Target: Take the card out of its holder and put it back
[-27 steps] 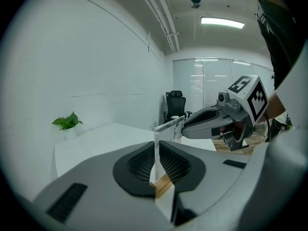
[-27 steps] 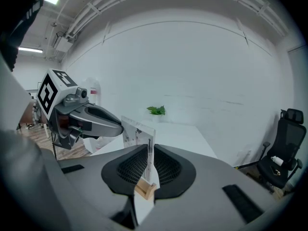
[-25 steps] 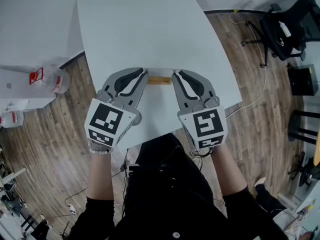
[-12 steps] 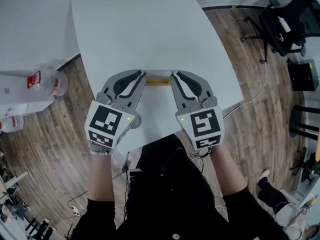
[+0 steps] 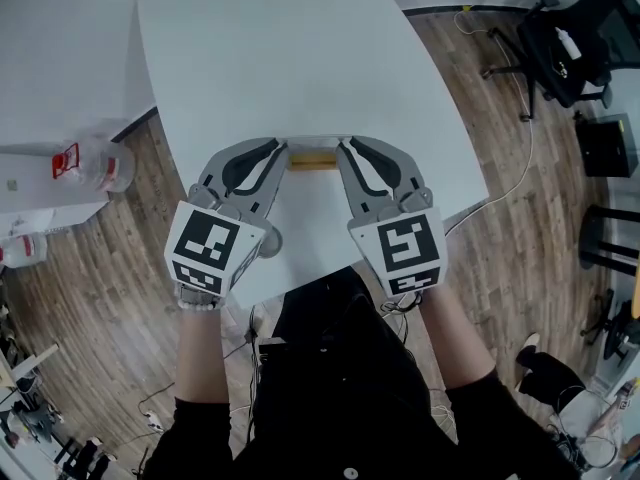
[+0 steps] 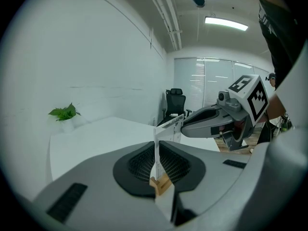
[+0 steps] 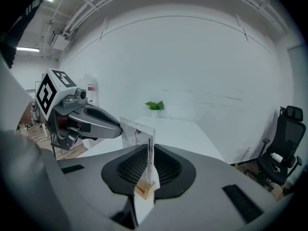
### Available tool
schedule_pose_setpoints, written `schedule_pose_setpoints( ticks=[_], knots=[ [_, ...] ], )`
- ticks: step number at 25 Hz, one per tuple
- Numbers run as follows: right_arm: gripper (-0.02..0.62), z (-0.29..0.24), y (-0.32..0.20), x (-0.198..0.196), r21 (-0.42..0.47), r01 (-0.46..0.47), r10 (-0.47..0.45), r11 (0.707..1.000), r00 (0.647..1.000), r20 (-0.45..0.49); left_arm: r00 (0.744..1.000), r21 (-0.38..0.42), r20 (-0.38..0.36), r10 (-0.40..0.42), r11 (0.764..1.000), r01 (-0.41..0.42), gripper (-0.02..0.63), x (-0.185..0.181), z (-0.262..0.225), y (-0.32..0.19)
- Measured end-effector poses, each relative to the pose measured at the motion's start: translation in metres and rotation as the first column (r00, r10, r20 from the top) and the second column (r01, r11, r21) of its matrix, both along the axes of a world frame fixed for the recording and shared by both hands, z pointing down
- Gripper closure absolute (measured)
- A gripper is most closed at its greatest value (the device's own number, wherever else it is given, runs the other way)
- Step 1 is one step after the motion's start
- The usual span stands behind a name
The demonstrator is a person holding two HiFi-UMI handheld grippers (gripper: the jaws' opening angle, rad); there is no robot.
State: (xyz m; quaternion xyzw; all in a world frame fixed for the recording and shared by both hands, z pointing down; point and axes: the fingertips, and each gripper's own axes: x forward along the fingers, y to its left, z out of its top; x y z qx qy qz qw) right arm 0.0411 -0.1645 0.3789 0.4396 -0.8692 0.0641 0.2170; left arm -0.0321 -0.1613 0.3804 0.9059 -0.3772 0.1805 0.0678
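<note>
A small wooden holder (image 5: 313, 160) lies on the white table (image 5: 290, 58), with a clear card (image 6: 169, 125) standing upright in its slot. My left gripper (image 5: 283, 149) is at the holder's left end. Its ribbed pads (image 6: 139, 163) are shut on the card's edge, just above the wood (image 6: 160, 184). At the right end my right gripper (image 5: 343, 146) is shut on the card (image 7: 137, 131) the same way, over the holder (image 7: 144, 189). From above I see the card only edge-on.
The table's near edge (image 5: 300, 278) is close to the person's body. On the wooden floor, a water bottle (image 5: 95, 161) lies at the left. A black office chair (image 5: 570, 43) and a black box (image 5: 605, 146) stand at the right. A small plant (image 6: 65, 113) sits at the table's far end.
Both grippers stay at the holder's two ends. Only the head view has drifted slightly.
</note>
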Motion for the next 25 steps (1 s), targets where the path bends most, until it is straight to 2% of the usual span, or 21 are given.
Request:
schedule_pose_setpoints(
  ticks=[25],
  knots=[
    [0.525,0.025,-0.002,-0.001,-0.057,-0.007,0.005,0.998,1.0,-0.023,1.0,-0.037,0.017,0.023,0.999,-0.023,0.565,0.002,0.021,-0.002]
  ],
)
